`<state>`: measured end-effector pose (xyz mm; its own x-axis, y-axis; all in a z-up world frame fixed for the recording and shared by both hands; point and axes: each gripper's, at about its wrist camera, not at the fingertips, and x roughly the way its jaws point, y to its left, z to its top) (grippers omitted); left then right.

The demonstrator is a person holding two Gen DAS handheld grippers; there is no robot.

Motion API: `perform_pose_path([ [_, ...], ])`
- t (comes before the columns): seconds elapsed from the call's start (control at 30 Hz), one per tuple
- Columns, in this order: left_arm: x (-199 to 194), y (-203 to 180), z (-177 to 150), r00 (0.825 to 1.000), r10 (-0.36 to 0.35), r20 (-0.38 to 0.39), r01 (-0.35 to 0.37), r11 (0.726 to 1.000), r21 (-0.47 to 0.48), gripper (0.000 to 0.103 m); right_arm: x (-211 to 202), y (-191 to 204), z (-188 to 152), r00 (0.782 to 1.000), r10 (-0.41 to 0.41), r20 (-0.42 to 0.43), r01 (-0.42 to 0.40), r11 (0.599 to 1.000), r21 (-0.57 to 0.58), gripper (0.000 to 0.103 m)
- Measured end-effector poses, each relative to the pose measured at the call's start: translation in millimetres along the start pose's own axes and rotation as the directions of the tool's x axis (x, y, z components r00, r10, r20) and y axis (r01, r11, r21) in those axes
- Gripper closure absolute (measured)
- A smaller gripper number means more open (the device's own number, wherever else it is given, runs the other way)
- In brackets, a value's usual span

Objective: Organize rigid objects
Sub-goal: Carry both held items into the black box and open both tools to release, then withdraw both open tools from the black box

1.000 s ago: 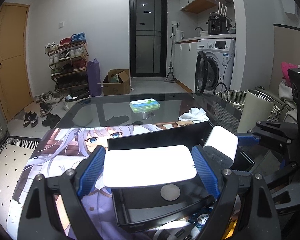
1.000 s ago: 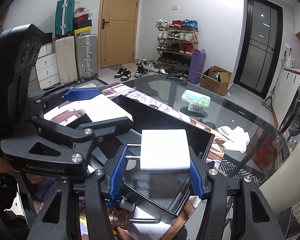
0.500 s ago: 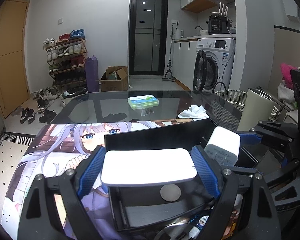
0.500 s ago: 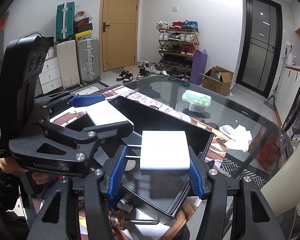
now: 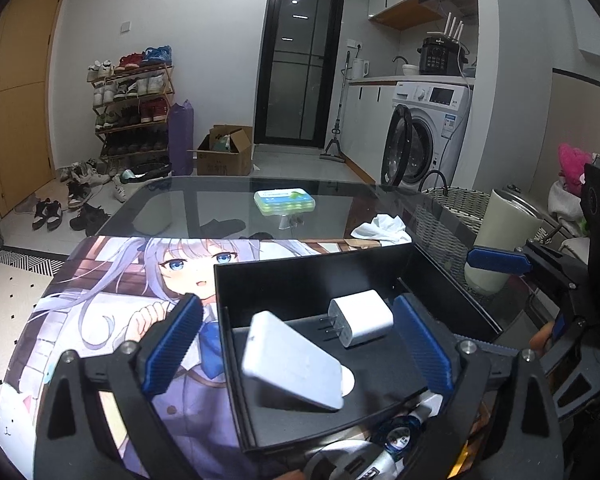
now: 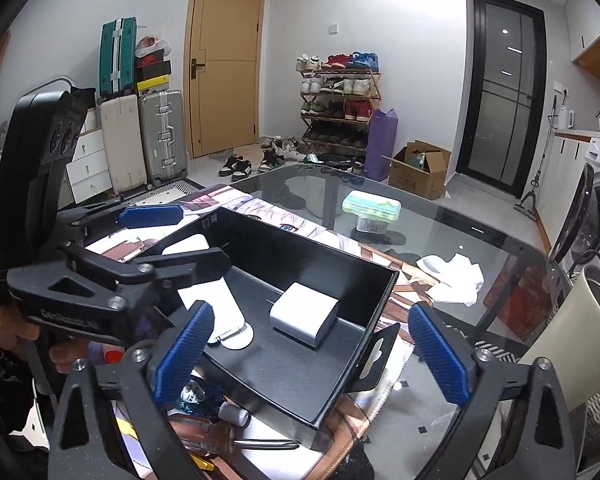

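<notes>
Tongs: left tongs (image 5: 296, 346) and right tongs (image 6: 310, 354) both opening, nothing pinched.
Hidden: I can't identify clutter under the tray's near edge.
Black tray (image 6: 300, 248), on table (image 5: 220, 196): I see flat white pack (image 5: 292, 364) tilted, white plug charger (image 6: 304, 312) beside it.

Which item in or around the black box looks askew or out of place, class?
The flat white power bank sits tilted in the black box, one end propped up rather than lying flat. The white charger beside it rests on its side, prongs sideways. On the glass table a crumpled tissue lies loose.
</notes>
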<state>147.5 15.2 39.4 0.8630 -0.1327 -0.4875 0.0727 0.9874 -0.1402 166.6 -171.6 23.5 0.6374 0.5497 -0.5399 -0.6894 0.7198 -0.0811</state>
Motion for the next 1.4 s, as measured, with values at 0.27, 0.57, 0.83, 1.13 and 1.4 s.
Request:
perform_pose_path([
  [0.27, -18, -1, -3, 0.998, 0.055, 0.006, -0.056, 0.998, 0.036, 0.0, -13, 3, -1, 1.0, -0.009, -0.004, 0.009, 1.0, 0.022, 0.0],
  [0.57, -42, -5, -18, 0.997, 0.075, -0.009, -0.075, 0.995, 0.06, 0.0, -37, 12, -5, 1.0, -0.023, -0.008, 0.024, 0.999, 0.031, 0.0],
  [0.83, -60, 2, -28, 0.995, 0.102, -0.021, -0.101, 0.994, 0.052, 0.0, -49, 22, -10, 0.999, -0.033, -0.02, 0.034, 0.999, 0.019, 0.0],
  [1.13, -77, 9, -44, 0.99, 0.135, -0.038, -0.134, 0.99, 0.043, 0.0, -59, 31, -19, 0.999, -0.027, -0.032, 0.028, 0.999, 0.046, 0.0],
  [1.4, -87, 12, -62, 0.988, 0.145, -0.058, -0.143, 0.989, 0.041, 0.0, -65, 38, -33, 0.997, -0.014, -0.069, 0.017, 0.999, 0.04, 0.0],
])
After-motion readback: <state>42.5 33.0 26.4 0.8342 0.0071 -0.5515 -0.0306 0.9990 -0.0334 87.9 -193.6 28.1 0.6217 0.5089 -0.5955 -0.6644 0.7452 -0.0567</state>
